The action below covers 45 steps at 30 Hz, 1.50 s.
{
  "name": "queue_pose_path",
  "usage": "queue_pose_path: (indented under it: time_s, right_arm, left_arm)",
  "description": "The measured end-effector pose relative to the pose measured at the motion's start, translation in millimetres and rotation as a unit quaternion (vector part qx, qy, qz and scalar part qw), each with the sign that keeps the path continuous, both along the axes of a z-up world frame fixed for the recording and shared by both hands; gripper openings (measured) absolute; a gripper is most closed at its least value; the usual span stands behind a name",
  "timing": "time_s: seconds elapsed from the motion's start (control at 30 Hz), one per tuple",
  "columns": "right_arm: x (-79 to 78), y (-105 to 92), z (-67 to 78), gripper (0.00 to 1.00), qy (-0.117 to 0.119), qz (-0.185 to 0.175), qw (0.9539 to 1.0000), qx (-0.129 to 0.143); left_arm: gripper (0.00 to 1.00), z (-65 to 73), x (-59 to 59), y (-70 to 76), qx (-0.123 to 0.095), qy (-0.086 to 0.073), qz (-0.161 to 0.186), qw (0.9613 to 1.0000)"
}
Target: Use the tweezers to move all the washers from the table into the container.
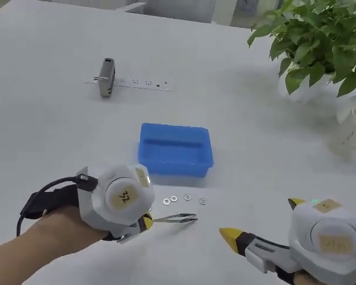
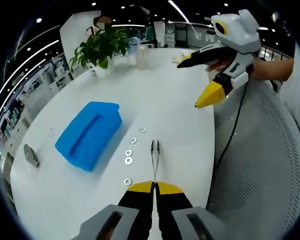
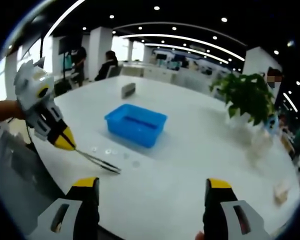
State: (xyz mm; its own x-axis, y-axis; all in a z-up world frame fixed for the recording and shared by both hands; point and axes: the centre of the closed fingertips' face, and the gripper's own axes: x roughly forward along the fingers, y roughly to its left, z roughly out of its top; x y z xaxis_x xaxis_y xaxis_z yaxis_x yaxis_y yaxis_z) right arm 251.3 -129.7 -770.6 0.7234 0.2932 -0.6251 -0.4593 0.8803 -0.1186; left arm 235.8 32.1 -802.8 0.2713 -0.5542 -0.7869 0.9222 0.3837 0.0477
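Washers (image 1: 187, 197): a short row flat on the table (image 1: 59, 136), just near of the container and none inside it; the left gripper view counts five (image 2: 129, 152).
Tweezers (image 1: 177, 219): just near of the row and not touching any washer, tips pointing right; the arms (image 2: 155, 157) lie almost together with a thin gap at the tips and nothing between them.
Container (image 1: 175, 166): a blue tray, far of the washers.
Left gripper (image 1: 145, 222): jaws clamped on the rear end of the tweezers (image 2: 154, 186).
Right gripper (image 1: 264, 221): near right, well apart from the washers, jaws spread wide around nothing (image 3: 152, 183).
Power strip (image 1: 130, 83): far left.
Plant (image 1: 317, 41): far right.
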Motion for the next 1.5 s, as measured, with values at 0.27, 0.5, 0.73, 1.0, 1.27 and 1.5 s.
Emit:
queue_pose_path:
  time_s: [0.27,0.5,0.73,1.0,1.27,1.5]
  right_arm:
    - [-21.8,36.7,-13.4,0.73,0.065,0.096,0.9928,0.028]
    - [-34.4,113.4,-7.1,0.29,0.105,0.252,0.9601,0.061]
    - [-24.0,165.9,-7.8,0.26,0.086,0.378,0.9217,0.008]
    - [-22.2,191.4,-3.2,0.2,0.078,0.443,0.893,-0.003]
    - [-24.8,196.8,-5.1,0.09,0.067,0.467,0.8813,-0.018]
    - [-23.3,197.8,-4.0,0.04,0.053,0.47,0.8804,-0.026]
  left_arm:
    - [0.0,31.9,-6.4,0.0,-0.021,-0.035,-0.005,0.9991]
    - [0.0,51.2,-4.3,5.5,-0.021,-0.057,-0.02,0.998]
    - [0.0,63.1,-0.6,10.5,-0.002,-0.077,-0.058,0.9953]
    - [0.0,81.1,-7.5,13.0,0.01,-0.076,-0.111,0.9909]
    - [0.0,93.3,-13.0,10.7,0.004,-0.061,-0.145,0.9876]
    - [0.0,93.7,-12.9,9.7,0.005,-0.066,-0.147,0.9869]
